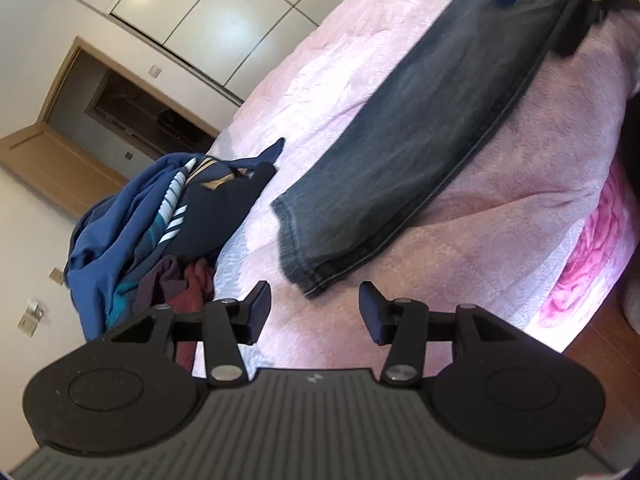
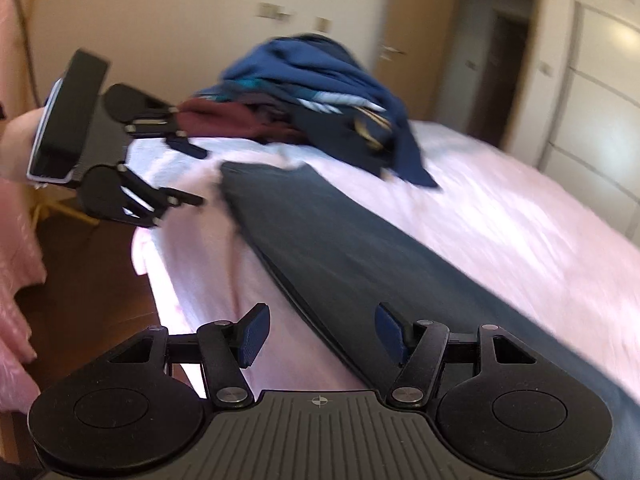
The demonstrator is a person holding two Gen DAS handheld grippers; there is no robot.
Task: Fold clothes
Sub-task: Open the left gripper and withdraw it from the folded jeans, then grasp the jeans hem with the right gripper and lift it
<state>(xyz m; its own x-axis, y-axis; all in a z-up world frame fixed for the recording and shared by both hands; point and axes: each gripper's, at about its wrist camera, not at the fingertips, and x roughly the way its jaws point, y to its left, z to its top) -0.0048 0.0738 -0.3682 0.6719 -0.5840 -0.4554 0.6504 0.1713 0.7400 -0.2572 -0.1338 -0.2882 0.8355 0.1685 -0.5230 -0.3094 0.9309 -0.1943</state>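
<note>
Trousers: dark grey trousers (image 1: 420,136) are laid flat along the pink bed (image 1: 520,184).
Left gripper (image 1: 314,312): jaws are held apart, empty, over the bedspread at 6 o'clock of the hem.
Right gripper (image 2: 322,334): jaws are spread, nothing clamped, above the trousers' edge.
Left view only: a rose print (image 1: 592,248).
Right view only: the hand (image 2: 18,140) behind the left gripper.
Clothes pile (image 2: 316,92): seen at 12 o'clock.
</note>
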